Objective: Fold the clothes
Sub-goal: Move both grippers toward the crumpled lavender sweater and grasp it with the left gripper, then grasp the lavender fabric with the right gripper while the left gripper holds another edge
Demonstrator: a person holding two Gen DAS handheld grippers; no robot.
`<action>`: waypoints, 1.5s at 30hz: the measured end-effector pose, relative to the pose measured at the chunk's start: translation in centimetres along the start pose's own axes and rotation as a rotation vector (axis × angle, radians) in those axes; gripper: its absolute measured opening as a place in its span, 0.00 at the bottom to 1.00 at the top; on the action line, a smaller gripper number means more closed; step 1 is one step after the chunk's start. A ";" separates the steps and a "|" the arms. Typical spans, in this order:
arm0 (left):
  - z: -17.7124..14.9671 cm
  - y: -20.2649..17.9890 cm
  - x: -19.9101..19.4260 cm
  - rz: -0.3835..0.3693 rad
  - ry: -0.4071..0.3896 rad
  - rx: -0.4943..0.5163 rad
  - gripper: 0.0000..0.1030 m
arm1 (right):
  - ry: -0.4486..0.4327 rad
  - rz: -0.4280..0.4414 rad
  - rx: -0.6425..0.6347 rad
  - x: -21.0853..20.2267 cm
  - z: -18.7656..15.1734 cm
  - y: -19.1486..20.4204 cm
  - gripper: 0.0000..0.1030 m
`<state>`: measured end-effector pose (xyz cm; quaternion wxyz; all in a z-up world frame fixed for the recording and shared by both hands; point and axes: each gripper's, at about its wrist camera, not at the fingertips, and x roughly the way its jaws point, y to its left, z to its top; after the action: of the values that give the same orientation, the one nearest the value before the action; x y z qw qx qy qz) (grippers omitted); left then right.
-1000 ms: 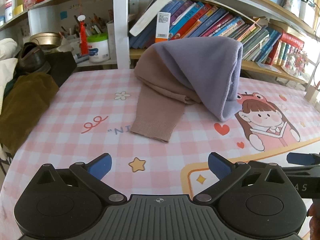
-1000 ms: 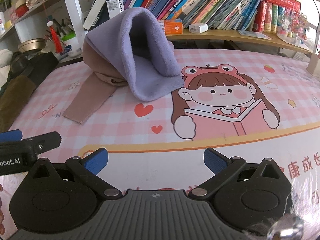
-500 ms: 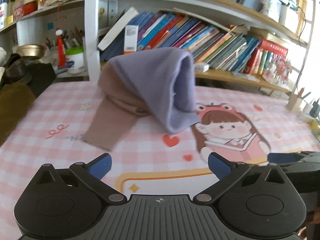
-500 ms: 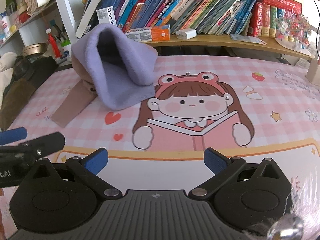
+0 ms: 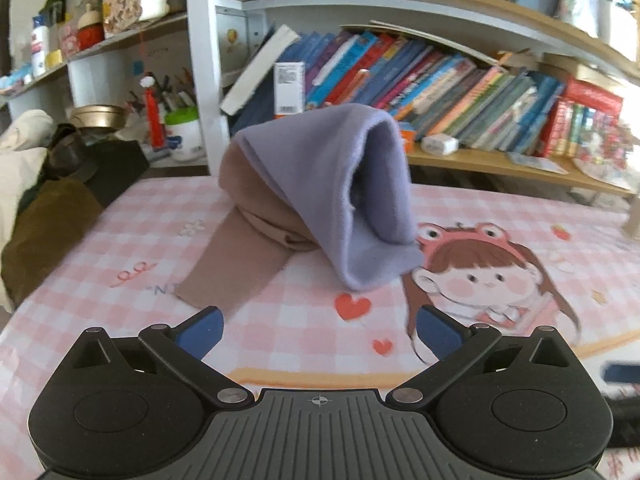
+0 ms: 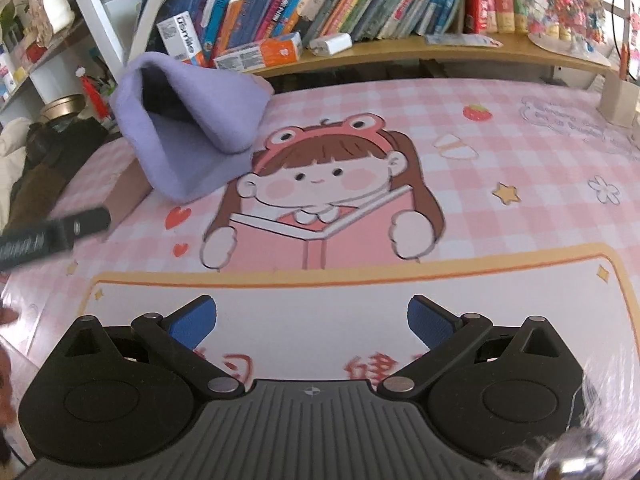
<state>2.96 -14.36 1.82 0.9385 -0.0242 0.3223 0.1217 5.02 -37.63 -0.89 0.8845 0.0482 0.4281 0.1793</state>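
A lavender fleece garment (image 5: 332, 184) stands folded in a hump on the pink checked tablecloth (image 5: 288, 320), draped over a brown knitted garment (image 5: 240, 256) whose sleeve runs toward me. In the right wrist view the lavender garment (image 6: 188, 128) sits at the far left with the brown garment's edge (image 6: 130, 194) beneath it. My left gripper (image 5: 318, 334) is open and holds nothing, a short way in front of the clothes. My right gripper (image 6: 312, 324) is open and holds nothing, over the cartoon print well to the right of them. The left gripper's finger (image 6: 56, 232) shows blurred at the left.
A bookshelf (image 5: 440, 80) full of books runs along the table's far edge. A pile of dark and olive clothes (image 5: 52, 216) lies at the table's left end. A wooden stand (image 6: 618, 96) rises at the far right. The cartoon girl print (image 6: 320, 200) covers the table's middle.
Both grippers have drawn back and shifted right from the clothes, which now look smaller and further left in the right wrist view. The clothes themselves have not moved. Both grippers stayed open.
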 end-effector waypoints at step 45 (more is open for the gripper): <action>3.0 -1.8 -2.2 0.097 -0.249 0.360 0.06 | 0.025 0.433 0.546 0.2 3.8 -4.4 1.00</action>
<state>3.54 -16.22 5.46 0.9533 0.1744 0.2213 0.1091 9.26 -41.45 0.30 0.7752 0.3704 0.4508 0.2421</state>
